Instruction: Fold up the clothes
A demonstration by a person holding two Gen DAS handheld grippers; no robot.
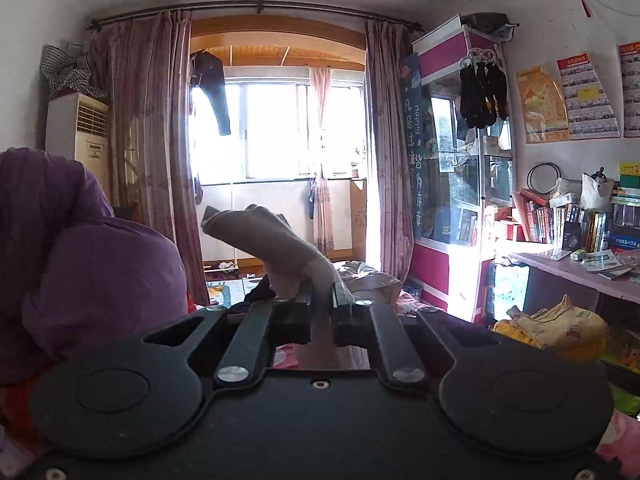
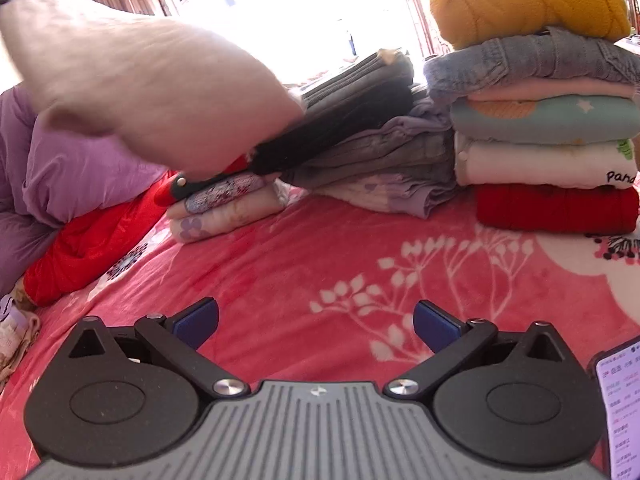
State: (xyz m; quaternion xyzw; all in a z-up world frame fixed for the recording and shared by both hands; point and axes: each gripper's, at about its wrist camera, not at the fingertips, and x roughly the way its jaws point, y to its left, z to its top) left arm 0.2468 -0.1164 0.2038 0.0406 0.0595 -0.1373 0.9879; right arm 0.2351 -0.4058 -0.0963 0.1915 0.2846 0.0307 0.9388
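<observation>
From the left wrist, the left gripper (image 1: 321, 300) is raised above the bed, its fingers clenched on a beige garment (image 1: 272, 240) that stands up from the jaws and folds over to the left. Behind it the room shows pink curtains (image 1: 152, 128) drawn back from a bright window (image 1: 272, 132), a white standing air conditioner (image 1: 80, 136) at the left, a glass-fronted cabinet (image 1: 464, 160) and a desk (image 1: 576, 272) with books at the right. A purple quilt (image 1: 80, 248) bulges at the left edge.

From the right wrist, the right gripper (image 2: 316, 324) hovers low over the pink flowered blanket (image 2: 320, 256), its blue-padded fingers (image 2: 198, 320) spread wide and holding nothing. The same beige garment (image 2: 152, 80) hangs blurred at upper left. Along the blanket's far edge sit folded piles: a tall stack (image 2: 544, 120) at the right corner and a grey and lilac pile (image 2: 384, 152) at centre.
</observation>
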